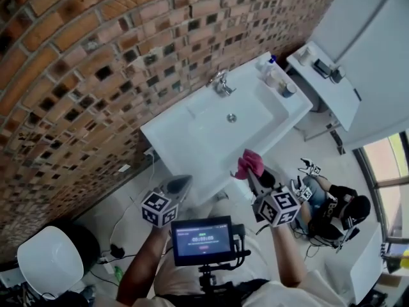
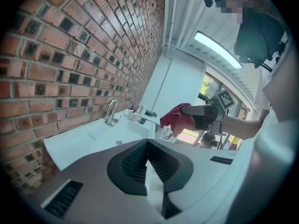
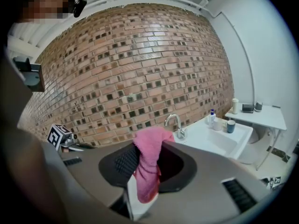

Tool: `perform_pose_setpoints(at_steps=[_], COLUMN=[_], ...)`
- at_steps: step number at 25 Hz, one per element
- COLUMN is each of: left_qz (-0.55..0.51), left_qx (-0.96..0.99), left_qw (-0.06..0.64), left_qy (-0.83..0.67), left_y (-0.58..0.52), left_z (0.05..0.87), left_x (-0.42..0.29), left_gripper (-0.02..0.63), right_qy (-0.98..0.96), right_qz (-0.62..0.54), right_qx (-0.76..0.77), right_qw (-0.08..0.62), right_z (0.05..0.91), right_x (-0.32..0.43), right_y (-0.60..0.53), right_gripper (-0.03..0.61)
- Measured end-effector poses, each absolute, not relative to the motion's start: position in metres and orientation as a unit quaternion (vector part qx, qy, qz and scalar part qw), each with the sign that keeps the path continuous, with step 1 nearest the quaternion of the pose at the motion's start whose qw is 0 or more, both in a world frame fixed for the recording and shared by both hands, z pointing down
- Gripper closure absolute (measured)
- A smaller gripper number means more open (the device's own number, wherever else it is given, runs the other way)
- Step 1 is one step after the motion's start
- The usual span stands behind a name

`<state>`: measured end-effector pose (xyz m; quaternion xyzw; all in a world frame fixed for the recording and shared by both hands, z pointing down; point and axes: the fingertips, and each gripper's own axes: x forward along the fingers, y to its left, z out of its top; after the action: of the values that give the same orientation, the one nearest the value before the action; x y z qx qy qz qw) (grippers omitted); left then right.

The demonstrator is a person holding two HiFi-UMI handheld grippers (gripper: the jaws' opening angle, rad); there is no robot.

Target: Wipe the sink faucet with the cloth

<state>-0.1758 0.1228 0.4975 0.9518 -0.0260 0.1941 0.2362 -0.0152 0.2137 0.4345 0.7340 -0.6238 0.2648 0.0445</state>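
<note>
One pink cloth (image 3: 148, 166) is what matters here, and it is pinched between the jaws of the right gripper (image 1: 254, 179), bunched at the tips with a long loose tail hanging down below them. It hangs over the near edge of the sink (image 1: 161, 138), while the faucet (image 1: 222, 83) stands at the far rim against the brick wall (image 1: 89, 56), across the basin and well apart from the cloth, so I judge that wiping has not begun. The left gripper (image 2: 147, 146) is held lower at the person's left, its jaws brought together with nothing between them. A few bottles (image 1: 270, 68) and a cup (image 1: 288, 90) stand at the sink's right corner, near the faucet, and a white side shelf (image 1: 332, 91) with small items sits just beyond. Several things could go wrong from here. The grip looks narrow, so dragging the cloth round the spout may pull it out of the jaws. If the hard jaw tips lead instead of the fabric, they may knock the faucet or nudge its handle and start the water. The dangling tail, swung wide on the way over, could catch the bottles and tip them into the basin.
</note>
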Motion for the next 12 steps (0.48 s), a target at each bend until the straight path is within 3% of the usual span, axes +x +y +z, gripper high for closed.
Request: perform_pose_setpoints(at_steps=[12], left_qz=[0.209], left_qx=[0.947], left_qw=[0.235], left_qy=[-0.069], left_y=[0.08], left_z=[0.494], left_x=[-0.103], left_gripper=[0.621], right_qy=[-0.659], right_qz=[0.256], right_qx=[0.705], right_qw=[0.052], right_z=[0.436], right_x=[0.08], right_y=[0.143], right_gripper=[0.463])
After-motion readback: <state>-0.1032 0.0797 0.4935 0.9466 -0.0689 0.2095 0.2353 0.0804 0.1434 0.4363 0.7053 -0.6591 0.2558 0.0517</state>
